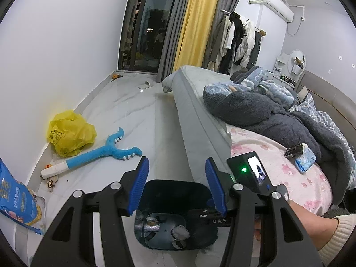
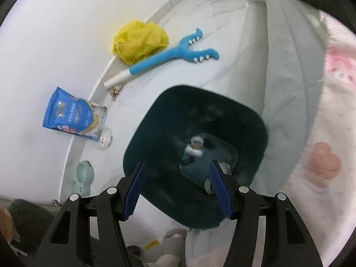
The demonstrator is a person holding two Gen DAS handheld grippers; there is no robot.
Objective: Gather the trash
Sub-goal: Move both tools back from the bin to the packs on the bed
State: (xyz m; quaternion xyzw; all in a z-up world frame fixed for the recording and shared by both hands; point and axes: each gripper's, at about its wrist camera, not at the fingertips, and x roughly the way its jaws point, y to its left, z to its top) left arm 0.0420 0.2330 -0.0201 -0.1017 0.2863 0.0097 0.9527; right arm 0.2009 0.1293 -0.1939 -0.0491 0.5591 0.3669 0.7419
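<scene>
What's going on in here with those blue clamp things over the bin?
A person is tidying a bedroom with two handheld grippers. Both the left gripper and the right gripper hang open and empty over a dark bin that already holds a few tape rolls. A yellow bag lies on the floor.

A dark teal bin [image 2: 153,120] stands upright and open on the pale floor, just left of the bed. At its bottom lie a few small scraps: a tape roll [image 2: 197,142], a crumpled silvery wad [image 2: 194,152] and round caps [image 1: 180,232].
</scene>
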